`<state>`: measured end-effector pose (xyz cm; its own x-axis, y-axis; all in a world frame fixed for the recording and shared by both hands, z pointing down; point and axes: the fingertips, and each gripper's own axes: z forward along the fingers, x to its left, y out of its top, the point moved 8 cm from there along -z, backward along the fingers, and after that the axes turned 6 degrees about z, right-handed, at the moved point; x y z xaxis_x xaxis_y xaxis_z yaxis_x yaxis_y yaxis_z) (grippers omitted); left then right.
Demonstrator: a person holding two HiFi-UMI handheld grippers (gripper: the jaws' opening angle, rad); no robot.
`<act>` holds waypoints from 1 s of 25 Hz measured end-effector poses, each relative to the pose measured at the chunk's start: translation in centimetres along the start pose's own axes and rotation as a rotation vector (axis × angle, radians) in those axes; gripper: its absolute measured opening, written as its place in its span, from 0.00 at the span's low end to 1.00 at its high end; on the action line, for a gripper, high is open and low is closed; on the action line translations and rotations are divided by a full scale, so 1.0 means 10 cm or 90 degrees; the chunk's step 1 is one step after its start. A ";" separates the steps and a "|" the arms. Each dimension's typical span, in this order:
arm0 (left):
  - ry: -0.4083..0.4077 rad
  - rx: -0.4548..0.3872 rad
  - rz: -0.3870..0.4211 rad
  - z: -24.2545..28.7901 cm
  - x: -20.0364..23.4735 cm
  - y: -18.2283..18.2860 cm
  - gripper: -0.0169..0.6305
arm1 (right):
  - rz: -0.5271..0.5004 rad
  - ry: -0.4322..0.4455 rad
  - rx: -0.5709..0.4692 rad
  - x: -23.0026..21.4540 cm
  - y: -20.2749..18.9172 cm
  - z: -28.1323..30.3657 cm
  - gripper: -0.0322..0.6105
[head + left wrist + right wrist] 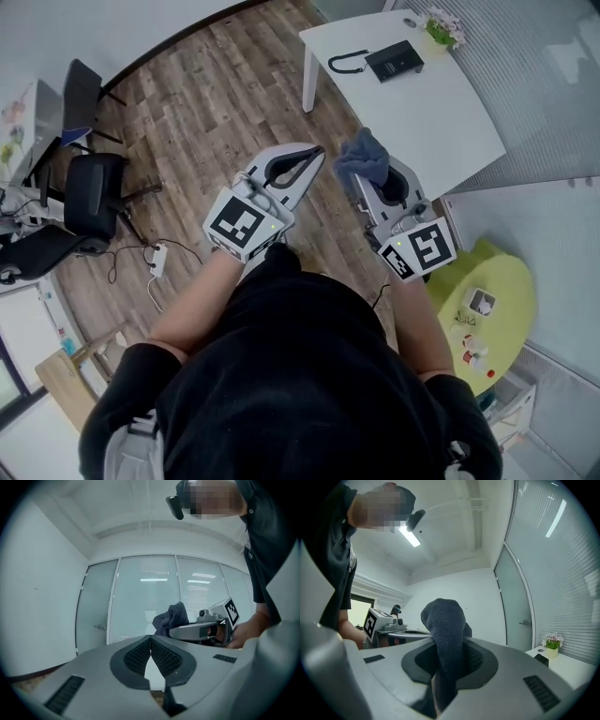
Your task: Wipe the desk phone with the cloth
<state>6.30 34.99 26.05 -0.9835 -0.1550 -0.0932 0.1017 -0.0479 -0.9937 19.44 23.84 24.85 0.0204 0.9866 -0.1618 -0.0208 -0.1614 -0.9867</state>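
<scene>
The black desk phone lies on a white table ahead of me, its curved handset resting beside it on the left. A dark blue cloth bunches out of my right gripper, which is shut on it. My left gripper is shut with nothing between its pads. Both grippers are held up in the air over the wooden floor, short of the table and apart from the phone. In the left gripper view the cloth shows beside the right gripper.
A small flower pot stands at the table's far end. A round yellow table with small items is at my right. A black office chair and a power strip are on the floor to the left.
</scene>
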 end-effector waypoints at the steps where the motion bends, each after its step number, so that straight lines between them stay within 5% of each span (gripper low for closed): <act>1: -0.005 -0.002 -0.003 0.01 0.09 -0.02 0.04 | 0.002 -0.004 0.000 -0.02 0.00 0.08 0.19; 11: -0.046 -0.005 -0.012 -0.01 0.93 -0.19 0.04 | 0.002 -0.039 0.003 -0.03 -0.04 0.85 0.19; 25: -0.065 -0.004 -0.018 0.11 1.42 -0.34 0.04 | -0.014 -0.039 0.021 -0.18 -0.11 1.29 0.19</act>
<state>-7.85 31.88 28.13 -0.9657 -0.2531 -0.0584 0.0729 -0.0482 -0.9962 6.53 22.56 26.43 -0.0407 0.9897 -0.1370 -0.0537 -0.1391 -0.9888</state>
